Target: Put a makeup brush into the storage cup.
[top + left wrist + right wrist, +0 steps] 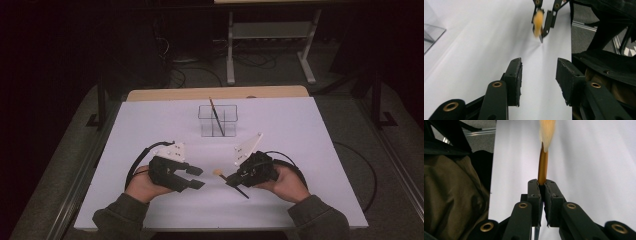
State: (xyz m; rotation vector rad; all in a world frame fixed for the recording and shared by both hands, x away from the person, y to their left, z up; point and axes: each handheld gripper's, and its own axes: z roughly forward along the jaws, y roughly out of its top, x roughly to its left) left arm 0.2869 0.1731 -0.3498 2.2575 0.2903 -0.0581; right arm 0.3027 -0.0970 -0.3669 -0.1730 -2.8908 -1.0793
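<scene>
The white table (150, 130) carries a clear organizer (217, 121) holding one brush. Nearer the person than this organizer, the left gripper (196, 177) stands released and empty, while the right gripper (231, 179) clamps a second brush (218, 173), presumably for insertion.

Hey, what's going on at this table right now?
A person at a white table holds a gripper in each hand. The right gripper is clamped on a brush, its pale bristle tip pointing toward the left gripper, whose jaws stand apart with nothing between them. Farther back, a clear holder already has another brush leaning in it.
</scene>
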